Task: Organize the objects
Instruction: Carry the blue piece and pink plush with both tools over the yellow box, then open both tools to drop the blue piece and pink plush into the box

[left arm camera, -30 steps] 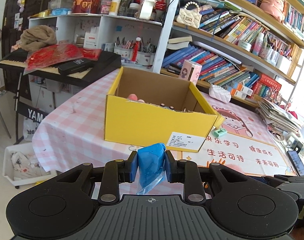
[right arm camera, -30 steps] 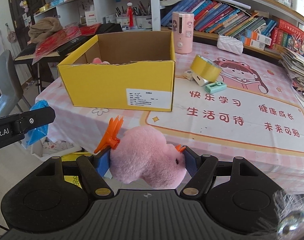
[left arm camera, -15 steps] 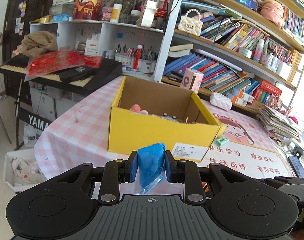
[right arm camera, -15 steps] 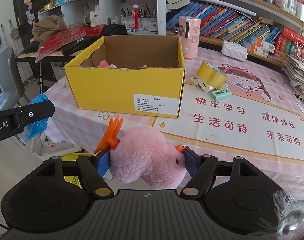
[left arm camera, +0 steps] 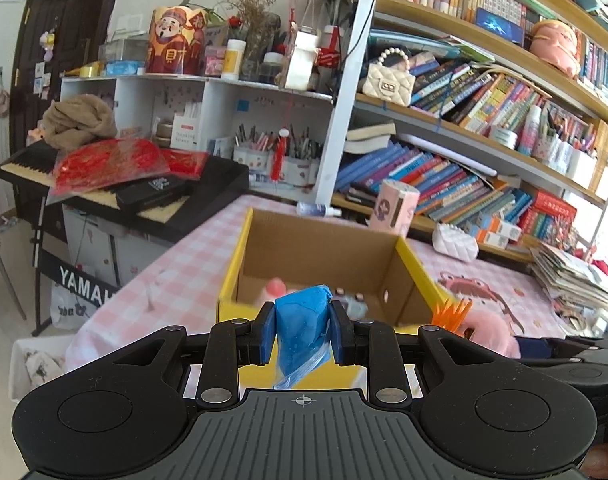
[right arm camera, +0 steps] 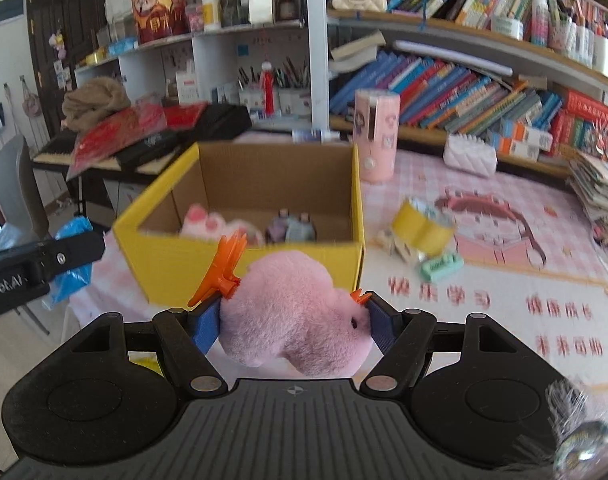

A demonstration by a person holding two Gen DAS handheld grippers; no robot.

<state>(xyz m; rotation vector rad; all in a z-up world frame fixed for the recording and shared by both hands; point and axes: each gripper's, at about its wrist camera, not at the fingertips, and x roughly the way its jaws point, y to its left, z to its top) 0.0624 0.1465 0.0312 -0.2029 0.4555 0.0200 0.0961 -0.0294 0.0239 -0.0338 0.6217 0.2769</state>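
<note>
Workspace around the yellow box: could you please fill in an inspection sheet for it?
Surface: table under a pink checked cloth and printed mat.
Job's things: open yellow box already holding small toys; blue bag; pink plush toy.
Clutter: yellow tape roll, green eraser, pink cylinder.
Grippers: left gripper shut on blue bag; right gripper shut on pink plush toy.
Cables: nothing seen.
Surroundings: bookshelves, keyboard.

A yellow box [right arm camera: 248, 268] with a plain brown inside sits on a pink-and-white checked cloth [left arm camera: 172, 264]; a pink plush [right arm camera: 300, 320] with orange trim at 6 o'clock, a blue bag [left arm camera: 302, 328], and yellow tape [right arm camera: 421, 228] at 3 o'clock beside a mint-green eraser [right arm camera: 441, 266]
</note>
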